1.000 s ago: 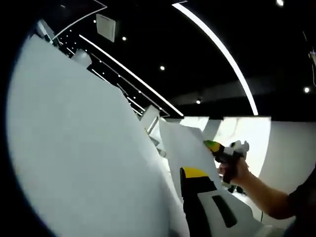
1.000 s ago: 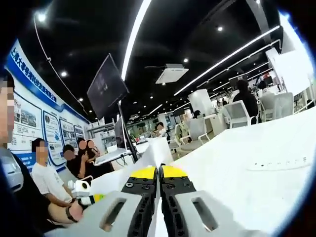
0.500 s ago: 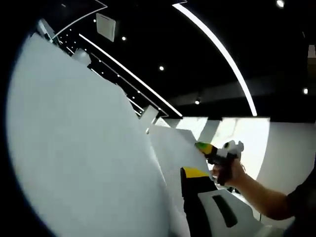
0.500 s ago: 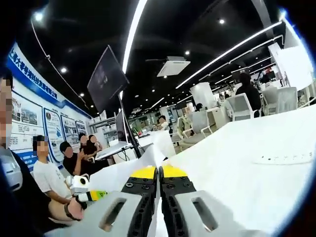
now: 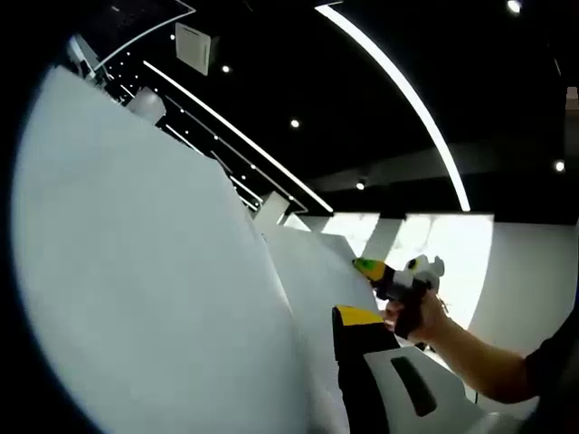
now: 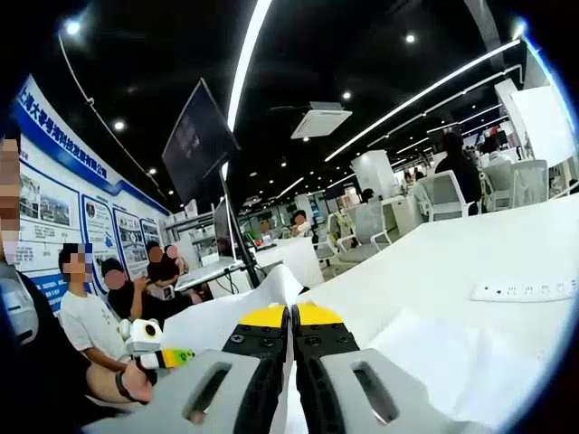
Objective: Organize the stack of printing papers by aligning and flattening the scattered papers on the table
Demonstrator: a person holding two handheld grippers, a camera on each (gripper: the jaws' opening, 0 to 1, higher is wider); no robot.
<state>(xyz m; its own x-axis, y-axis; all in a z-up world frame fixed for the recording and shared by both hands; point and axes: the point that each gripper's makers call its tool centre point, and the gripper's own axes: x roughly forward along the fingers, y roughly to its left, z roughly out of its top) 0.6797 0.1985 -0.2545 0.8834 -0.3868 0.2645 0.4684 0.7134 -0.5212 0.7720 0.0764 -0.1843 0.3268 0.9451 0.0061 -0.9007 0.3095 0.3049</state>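
A large white sheet of paper [image 5: 154, 271] is held up in the air and covers the left half of the left gripper view. My left gripper [image 5: 346, 318] is shut on its near edge, with one yellow-tipped jaw showing and the other hidden behind the sheet. My right gripper [image 5: 369, 268], in a person's hand, grips the far edge. In the right gripper view the right gripper [image 6: 290, 315] has its jaws pressed together on the sheet [image 6: 226, 316]. The left gripper [image 6: 176, 358] holds the sheet at lower left. Another white sheet [image 6: 452, 357] lies on the white table [image 6: 434, 271].
A white power strip [image 6: 525, 290] lies on the table at the right. Behind the table stand a dark monitor on a stand [image 6: 194, 145] and white chairs [image 6: 434, 194]. Several people [image 6: 81, 316] sit along the left wall.
In the left gripper view the right gripper has drifted a little left and the sheet now lies flatter. The right gripper view has tilted, bringing more of the table and the loose sheet into sight.
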